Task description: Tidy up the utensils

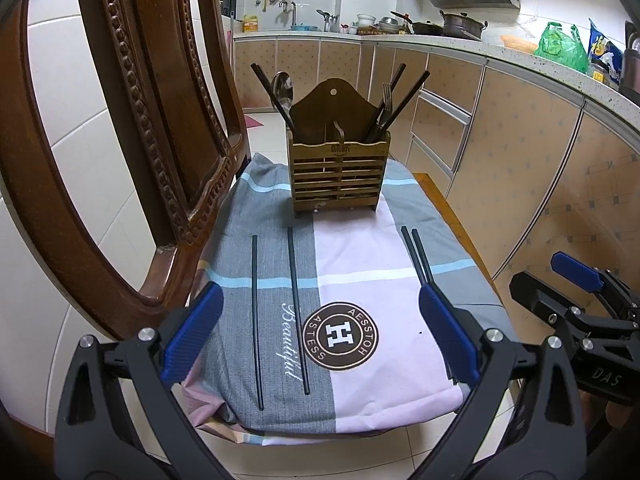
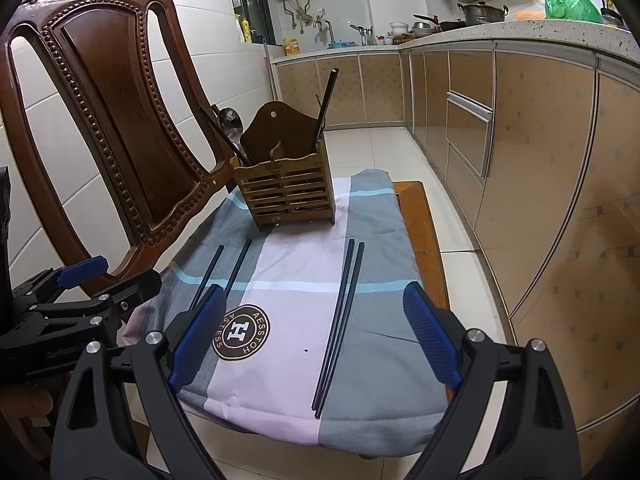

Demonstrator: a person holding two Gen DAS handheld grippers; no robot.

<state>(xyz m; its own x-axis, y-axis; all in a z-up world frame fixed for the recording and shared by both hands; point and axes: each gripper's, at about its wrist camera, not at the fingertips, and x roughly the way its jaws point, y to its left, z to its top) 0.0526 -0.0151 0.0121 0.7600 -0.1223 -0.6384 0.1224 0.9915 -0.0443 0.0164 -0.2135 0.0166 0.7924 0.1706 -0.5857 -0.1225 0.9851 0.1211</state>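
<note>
A wooden utensil holder (image 1: 338, 176) (image 2: 286, 192) stands at the far end of a cloth-covered stool, with chopsticks, a spoon (image 1: 282, 88) and a fork (image 1: 387, 98) sticking out of it. Two single black chopsticks (image 1: 256, 328) (image 1: 298, 312) lie apart on the cloth's left side. A black chopstick pair (image 1: 418, 256) (image 2: 340, 328) lies side by side on the right. My left gripper (image 1: 320, 332) (image 2: 108, 280) hovers open over the near left part of the cloth. My right gripper (image 2: 316, 332) (image 1: 560, 284) hovers open over the near right, with the pair below it. Neither touches anything.
The patchwork cloth (image 1: 360, 260) (image 2: 304, 264) covers a small wooden stool whose edge (image 2: 420, 232) shows on the right. A carved wooden chair back (image 1: 120, 120) (image 2: 112, 112) rises close on the left. Kitchen cabinets (image 2: 540, 160) and tiled floor lie to the right.
</note>
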